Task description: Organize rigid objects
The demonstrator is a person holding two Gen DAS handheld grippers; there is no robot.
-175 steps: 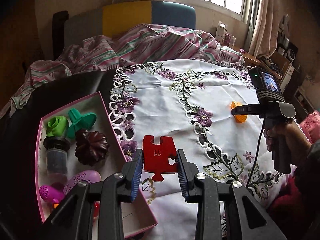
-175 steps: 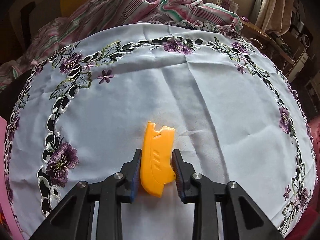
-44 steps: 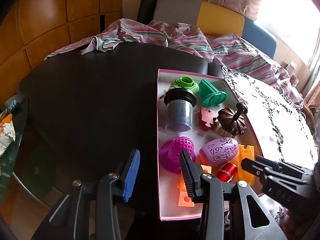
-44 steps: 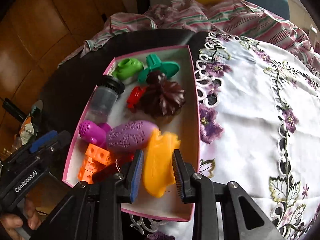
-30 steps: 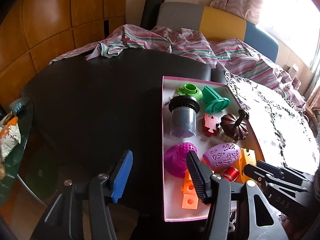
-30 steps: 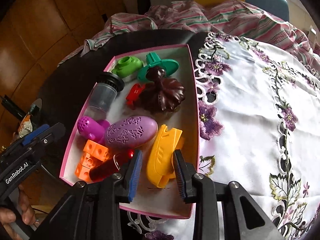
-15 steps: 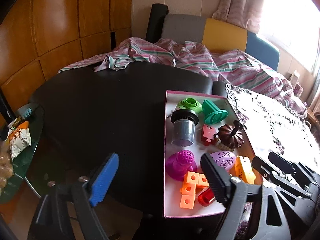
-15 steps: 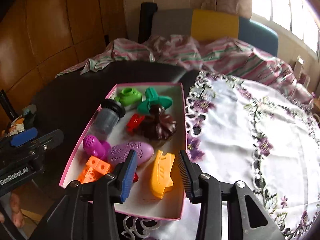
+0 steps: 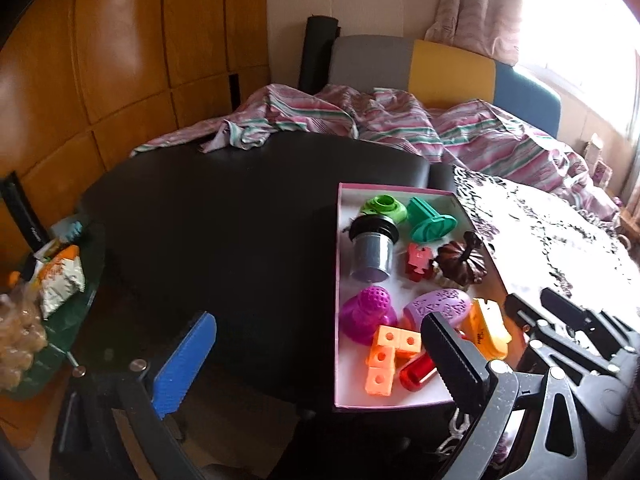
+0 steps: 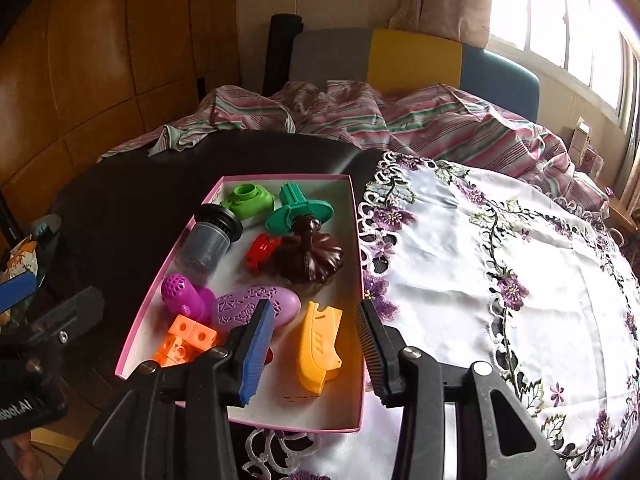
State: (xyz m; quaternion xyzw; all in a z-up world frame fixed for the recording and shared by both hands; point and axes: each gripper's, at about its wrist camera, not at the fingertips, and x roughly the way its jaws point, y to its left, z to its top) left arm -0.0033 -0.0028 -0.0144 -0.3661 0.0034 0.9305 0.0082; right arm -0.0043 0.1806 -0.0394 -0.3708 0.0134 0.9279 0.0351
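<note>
Both of my grippers hang above the near end of the pink box (image 10: 359, 248), and neither holds anything. My right gripper (image 10: 314, 346) has its jaws spread wide, with the yellow piece (image 10: 318, 346) lying flat on the box floor in the gap below them, touched by neither finger. My left gripper (image 9: 316, 354) is opened wider still, its blue-padded finger (image 9: 182, 364) out over the black table (image 9: 224, 220) and its other finger over the box's near end, with nothing between them. The box sits on the black table right beside the edge of the white embroidered cloth (image 10: 500, 280). Inside it, at the far end, lie a light green ring piece (image 10: 248, 200) and a darker green stamp-like piece (image 10: 300, 210), side by side. Nearer lie a grey cup with a black rim (image 10: 210, 238) tipped on its side, a small red puzzle piece (image 10: 260, 252) and a dark brown pumpkin-shaped thing (image 10: 310, 256) touching it. At the near end are a magenta dotted piece (image 10: 182, 294), a purple patterned egg shape (image 10: 256, 308), orange cubes (image 10: 186, 340) joined together and, seen from my left camera, a red cylinder (image 9: 418, 372). A striped blanket (image 10: 360, 120) lies bunched beyond the table, and a snack packet (image 9: 60, 276) sits on a glass side table off to the left.
</note>
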